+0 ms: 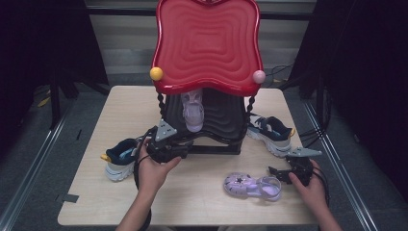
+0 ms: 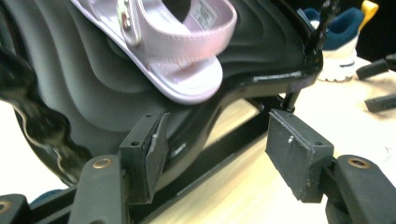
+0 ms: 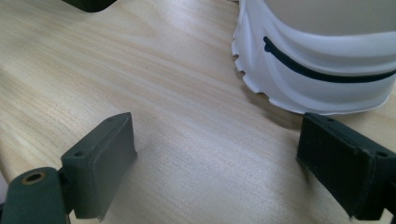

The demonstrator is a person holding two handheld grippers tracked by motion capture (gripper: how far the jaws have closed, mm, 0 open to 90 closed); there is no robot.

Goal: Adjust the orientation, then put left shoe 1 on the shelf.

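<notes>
A lilac sandal lies on the black lower shelf of a rack under a red wavy top. My left gripper is at the shelf's front left edge. In the left gripper view it stands open, with the shelf rim just beyond the pads and the sandal above them, untouched. A second lilac sandal lies on the table. My right gripper is open just right of it. In the right gripper view it holds nothing, and a white sneaker sole is ahead.
A navy and white sneaker lies left of the rack, and its mate lies to the right. Yellow and pink balls sit on the red top's corners. The wooden table drops off near the person's forearms.
</notes>
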